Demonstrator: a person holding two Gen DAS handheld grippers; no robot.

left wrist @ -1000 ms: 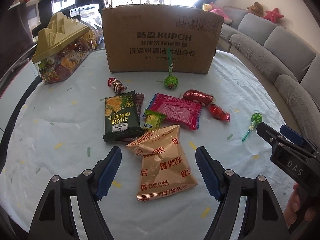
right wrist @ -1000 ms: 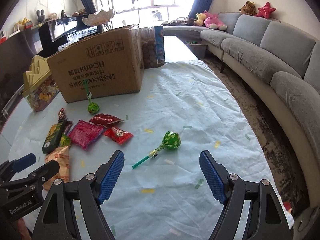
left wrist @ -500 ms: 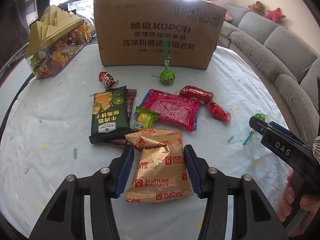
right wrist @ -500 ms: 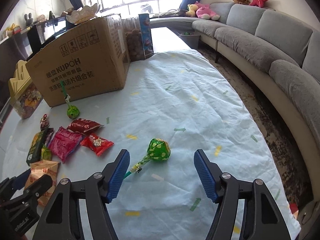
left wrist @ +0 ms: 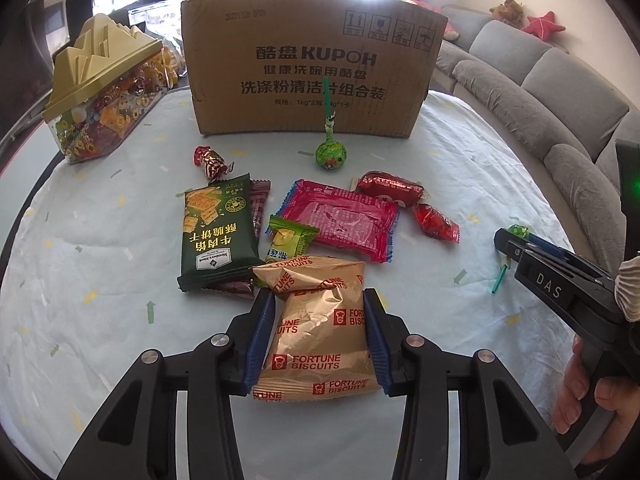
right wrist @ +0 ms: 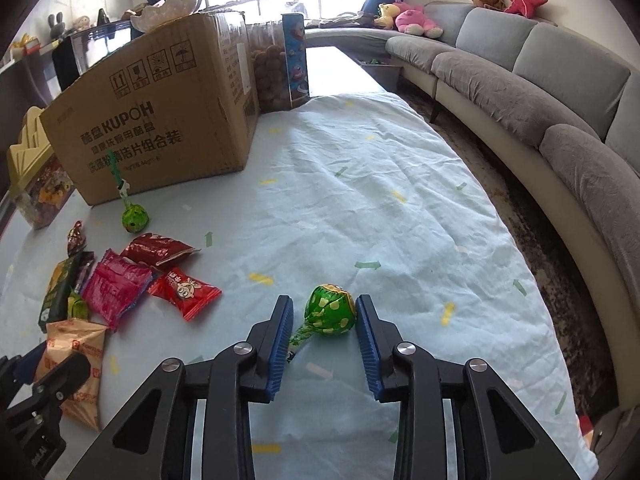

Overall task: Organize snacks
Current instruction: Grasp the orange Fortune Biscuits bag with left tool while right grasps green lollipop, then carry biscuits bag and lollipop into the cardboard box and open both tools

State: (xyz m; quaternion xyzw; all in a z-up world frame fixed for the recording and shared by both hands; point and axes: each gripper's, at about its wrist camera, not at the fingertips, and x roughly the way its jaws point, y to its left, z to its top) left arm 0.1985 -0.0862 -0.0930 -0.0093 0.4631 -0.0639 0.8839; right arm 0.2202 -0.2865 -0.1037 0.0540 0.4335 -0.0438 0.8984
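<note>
**K:** Left wrist view first. Left gripper (left wrist: 320, 338) is clamped on the gold Fortune Biscuits bag (left wrist: 320, 332), both blue pads pressed into its sides, bag lying on the pale blue tablecloth (left wrist: 100, 280). What's around it?

**M:** Crowded ahead. Just past the left fingertip: dark green cracker pack (left wrist: 216, 232), overlapping a brown wrapper under it. Dead ahead, touching the bag's far end: small lime-green sachet (left wrist: 290, 240). Beyond that, pink wafer pack (left wrist: 340, 218), with two red packets (left wrist: 390, 188) (left wrist: 436, 222) off its right side. Further out, a red twist candy (left wrist: 210, 160) and a green lollipop (left wrist: 330, 154), stick leaning on the cardboard box (left wrist: 312, 68).

**K:** Containers?

**M:** The box stands at the far end, only its closed front face visible, contents can't be seen. Far left: clear candy case with gold peaked lid (left wrist: 104, 92), packed with mixed wrapped sweets. Right gripper (left wrist: 512, 246) shows at the right edge, a lollipop stick poking out below it.

**K:** Right wrist view?

**M:** Right gripper (right wrist: 323, 322) straddles a second green lollipop (right wrist: 331, 314). Right pad touches the head, left pad has a gap to the head, so it's closing in, not yet clenched. Stick runs back toward the left pad. Cloth ahead and right carries only printed flecks. The snack pile (right wrist: 116, 288) sits well off left, box (right wrist: 160, 112) far left ahead, a jar of brown round snacks (right wrist: 272, 80) behind it. Grey sofa (right wrist: 540, 80) along the right.
</note>
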